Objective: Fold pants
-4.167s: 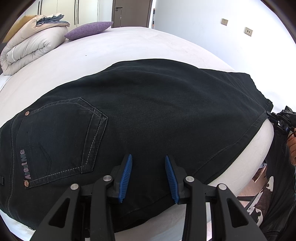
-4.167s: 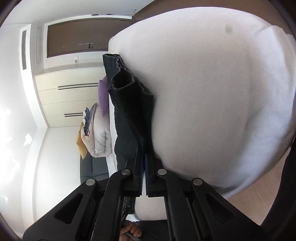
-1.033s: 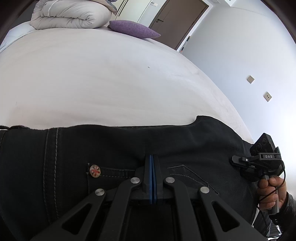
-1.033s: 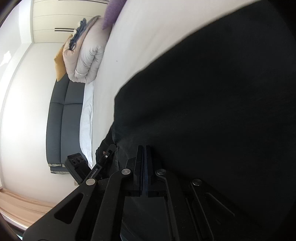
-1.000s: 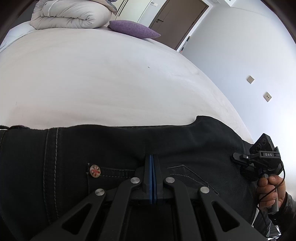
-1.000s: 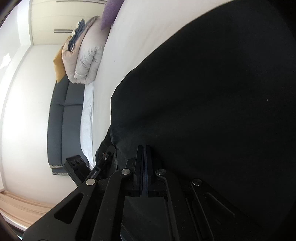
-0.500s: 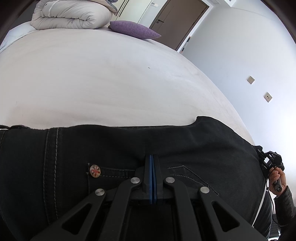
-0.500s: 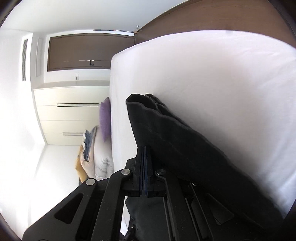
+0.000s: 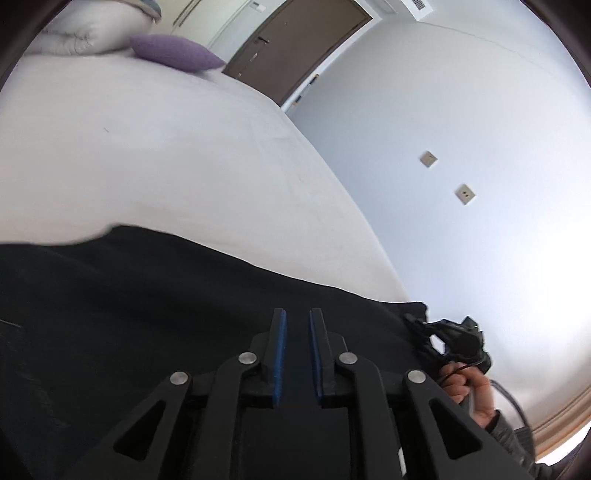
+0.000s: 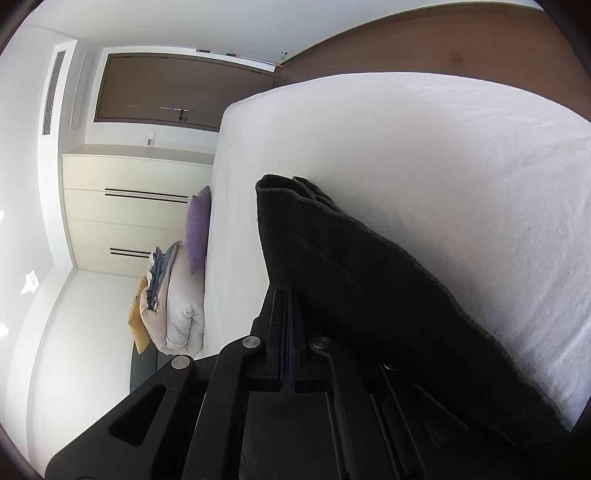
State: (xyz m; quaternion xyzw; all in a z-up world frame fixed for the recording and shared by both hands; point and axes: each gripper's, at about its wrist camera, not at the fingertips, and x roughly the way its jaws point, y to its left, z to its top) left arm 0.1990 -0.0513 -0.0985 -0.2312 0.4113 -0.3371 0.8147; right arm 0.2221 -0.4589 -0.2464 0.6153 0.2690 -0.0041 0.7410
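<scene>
Black pants (image 9: 147,314) lie across the near part of the white bed (image 9: 147,166). My left gripper (image 9: 297,314) hovers just over them; its jaws are opening, a narrow gap shows between the blue pads (image 9: 279,354), and no cloth is pinched there. At the pants' right end, a hand (image 9: 469,387) holds my right gripper (image 9: 413,319). In the right wrist view, that gripper (image 10: 286,293) is shut, and the stitched hem end of the pants (image 10: 369,288) rises from its tips against the bed (image 10: 443,166).
A purple pillow (image 9: 173,57) and a folded duvet (image 9: 99,33) lie at the bed's far end. A brown door (image 9: 295,44) stands beyond it, and a white wall runs past the right edge. Cream wardrobes (image 10: 129,206) show in the right wrist view.
My left gripper let go of the waistband, its jaws parted, and it slid right along the pants. My right gripper swung from above the dark cloth to the hem end, then held still.
</scene>
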